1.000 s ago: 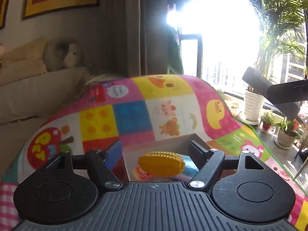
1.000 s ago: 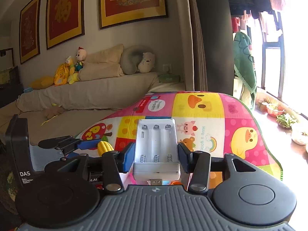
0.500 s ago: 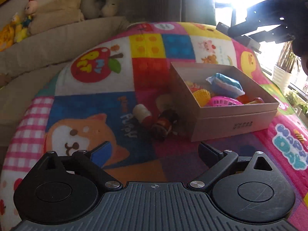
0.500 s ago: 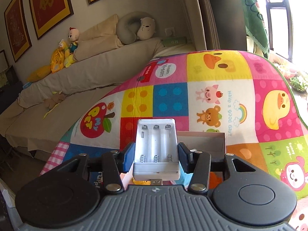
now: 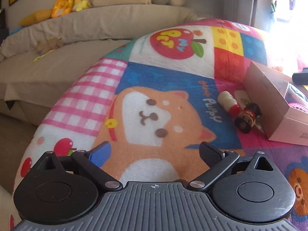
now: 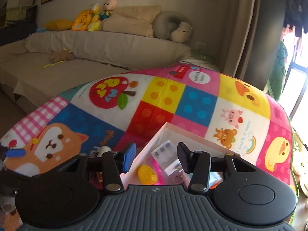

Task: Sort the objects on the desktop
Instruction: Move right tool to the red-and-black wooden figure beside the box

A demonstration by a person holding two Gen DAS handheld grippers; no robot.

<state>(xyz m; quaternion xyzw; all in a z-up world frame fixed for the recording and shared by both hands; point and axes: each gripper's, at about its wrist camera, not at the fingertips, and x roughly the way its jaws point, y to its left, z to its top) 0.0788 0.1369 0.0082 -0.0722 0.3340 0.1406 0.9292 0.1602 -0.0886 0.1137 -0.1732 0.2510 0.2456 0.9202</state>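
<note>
An open pink cardboard box [image 6: 174, 130] stands on the colourful play mat [image 6: 194, 102]. Inside it lie a yellow toy corn [image 6: 147, 174] and a white battery holder [image 6: 167, 157], tilted, beside something pink. My right gripper [image 6: 156, 152] hovers over the box; its jaws are closing, and the holder sits beyond the pads, which do not press on it. My left gripper [image 5: 155, 150] hangs over the puppy picture left of the box [image 5: 269, 100], its jaws opening with nothing between them. A white-and-red toy bottle [image 5: 229, 102] and a dark toy soldier [image 5: 247, 117] lie against the box's left wall.
A beige sofa [image 6: 96, 46] with plush toys [image 6: 92, 19] and cushions runs along the far side of the mat. A bright window and curtain are at the right. The mat's left edge [image 5: 57, 100] falls away toward the floor.
The left gripper let the corn go into the box, opened wide, and swung left and down over the puppy. The right gripper came down over the box, and the battery holder left its jaws.
</note>
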